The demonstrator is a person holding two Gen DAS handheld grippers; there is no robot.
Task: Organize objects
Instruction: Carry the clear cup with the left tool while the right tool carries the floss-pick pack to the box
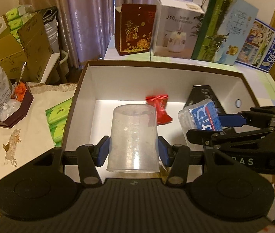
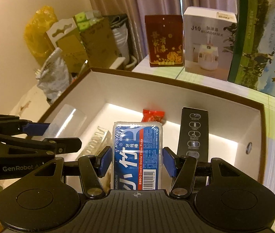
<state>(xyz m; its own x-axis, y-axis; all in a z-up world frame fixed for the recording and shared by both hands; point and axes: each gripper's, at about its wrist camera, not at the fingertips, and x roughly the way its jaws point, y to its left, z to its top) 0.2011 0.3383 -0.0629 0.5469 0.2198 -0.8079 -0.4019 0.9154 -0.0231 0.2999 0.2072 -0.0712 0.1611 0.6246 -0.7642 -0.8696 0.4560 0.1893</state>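
Note:
A brown-rimmed white box (image 1: 91,85) (image 2: 176,95) lies open on the table. My left gripper (image 1: 133,150) is shut on a clear plastic measuring cup (image 1: 133,136), held upside down over the box's near left part; the cup also shows in the right wrist view (image 2: 67,120). My right gripper (image 2: 135,161) is shut on a blue dental floss pick box (image 2: 137,153), held over the box's near right part; it shows in the left wrist view (image 1: 203,116). A red candy packet (image 1: 157,108) (image 2: 154,115) and a black slim box (image 1: 205,95) (image 2: 193,132) lie inside.
Upright cartons stand behind the box: a dark red one (image 1: 135,29), a white humidifier carton (image 1: 176,29), a green milk carton (image 1: 224,31). Green tissue packs (image 1: 58,120) and a dark tray of odds (image 1: 15,106) lie left. A clear ridged item (image 2: 96,139) lies in the box.

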